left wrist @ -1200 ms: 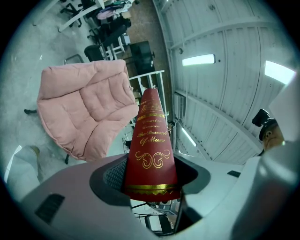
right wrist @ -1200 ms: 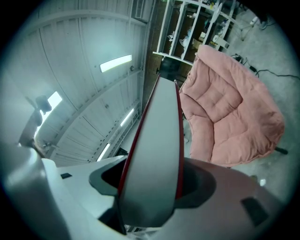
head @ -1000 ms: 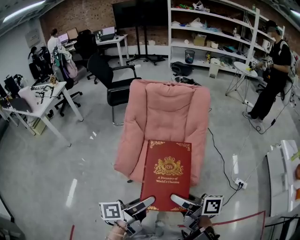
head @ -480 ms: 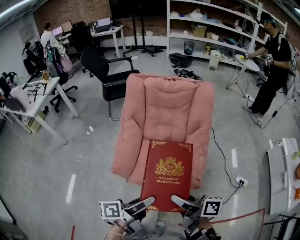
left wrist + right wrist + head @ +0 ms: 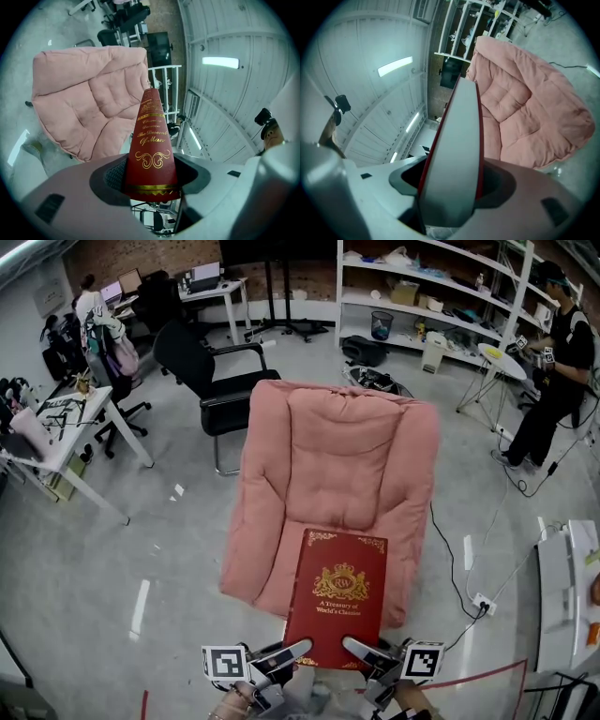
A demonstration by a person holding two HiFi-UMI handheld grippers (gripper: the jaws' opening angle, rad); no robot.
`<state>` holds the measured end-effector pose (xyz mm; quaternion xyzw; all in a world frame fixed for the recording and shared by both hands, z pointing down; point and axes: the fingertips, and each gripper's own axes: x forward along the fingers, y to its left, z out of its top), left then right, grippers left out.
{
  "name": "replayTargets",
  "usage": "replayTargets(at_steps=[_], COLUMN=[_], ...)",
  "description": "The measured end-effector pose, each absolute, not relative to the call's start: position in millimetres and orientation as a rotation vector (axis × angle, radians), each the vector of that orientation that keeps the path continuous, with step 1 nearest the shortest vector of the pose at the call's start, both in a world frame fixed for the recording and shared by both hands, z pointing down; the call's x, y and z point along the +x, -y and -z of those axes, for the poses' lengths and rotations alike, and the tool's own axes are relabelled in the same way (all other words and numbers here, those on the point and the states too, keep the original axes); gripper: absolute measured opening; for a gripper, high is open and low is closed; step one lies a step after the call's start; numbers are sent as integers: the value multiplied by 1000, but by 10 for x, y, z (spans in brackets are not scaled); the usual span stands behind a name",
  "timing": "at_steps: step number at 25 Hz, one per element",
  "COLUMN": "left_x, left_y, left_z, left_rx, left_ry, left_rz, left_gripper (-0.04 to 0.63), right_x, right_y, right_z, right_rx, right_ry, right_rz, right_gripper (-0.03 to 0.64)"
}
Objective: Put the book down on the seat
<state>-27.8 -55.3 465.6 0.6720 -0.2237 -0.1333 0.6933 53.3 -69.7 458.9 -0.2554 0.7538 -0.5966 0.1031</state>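
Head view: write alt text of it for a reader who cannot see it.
A large red book with gold lettering is gripped at its near edge by the left tongs and the right tongs, cover up, over the front of a pink armchair. A black office chair and shelves stand behind.

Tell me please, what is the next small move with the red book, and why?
Probably lower the red book straight down onto the seat of the pink armchair. The left gripper and the right gripper are both shut on its near edge, and it hangs cover-up over the front of the seat. Contact with the seat cannot be confirmed, so releasing now seems too early.
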Motion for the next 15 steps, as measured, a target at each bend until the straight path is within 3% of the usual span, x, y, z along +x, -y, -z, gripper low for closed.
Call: replayTargets(at_steps=[15], left_x=[-364], left_y=[898], left_z=[-5123], left_rx=[1425], left_ry=[494], left_rz=[239], left_gripper=[245], right_x=[455], right_y=[1054], right_z=[-5012], right_rx=[-795], right_ry=[-2159], right_rz=[1846], right_gripper=[298])
